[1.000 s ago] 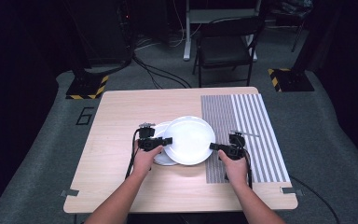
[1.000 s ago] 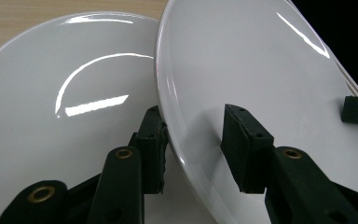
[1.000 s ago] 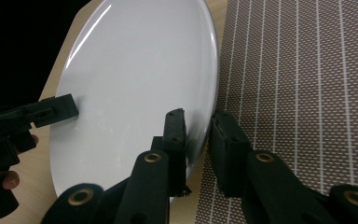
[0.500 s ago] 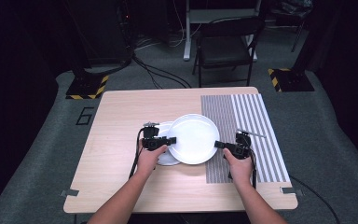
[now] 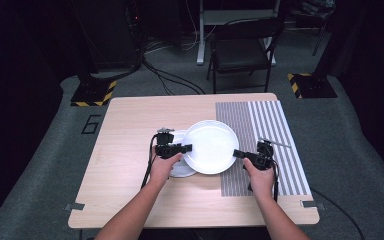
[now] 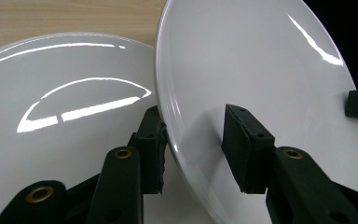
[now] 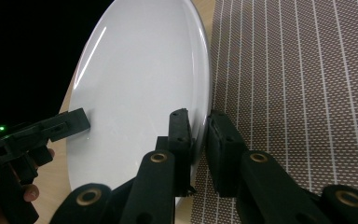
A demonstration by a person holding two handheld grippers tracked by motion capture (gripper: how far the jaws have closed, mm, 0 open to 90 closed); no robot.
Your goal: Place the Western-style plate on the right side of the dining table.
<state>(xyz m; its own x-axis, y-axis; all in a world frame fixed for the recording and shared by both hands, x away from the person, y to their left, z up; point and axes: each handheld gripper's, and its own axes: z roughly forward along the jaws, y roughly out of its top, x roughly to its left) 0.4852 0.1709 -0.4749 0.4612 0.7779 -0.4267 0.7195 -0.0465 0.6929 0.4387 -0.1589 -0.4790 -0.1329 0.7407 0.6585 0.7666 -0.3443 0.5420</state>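
Note:
A large white plate (image 5: 210,146) hangs tilted above the wooden table (image 5: 135,125), held at opposite rims. My left gripper (image 5: 187,147) is shut on its left rim; in the left gripper view the plate (image 6: 261,70) runs between the two jaws of the gripper (image 6: 196,140). My right gripper (image 5: 236,153) is shut on the right rim, and in the right gripper view its jaws pinch the plate (image 7: 140,84) at the gripper's tips (image 7: 199,126). A smaller white plate (image 5: 180,170) lies flat on the table, partly under the big one, and shows large (image 6: 65,93) in the left gripper view.
A striped brown mat (image 5: 275,130) covers the table's right part, just right of the held plate (image 7: 307,84). A folding chair (image 5: 242,50) stands behind the table. Cables trail on the floor at the back.
Both grippers and the large plate have shifted a little to the right, toward the striped mat. The small plate has stayed in place.

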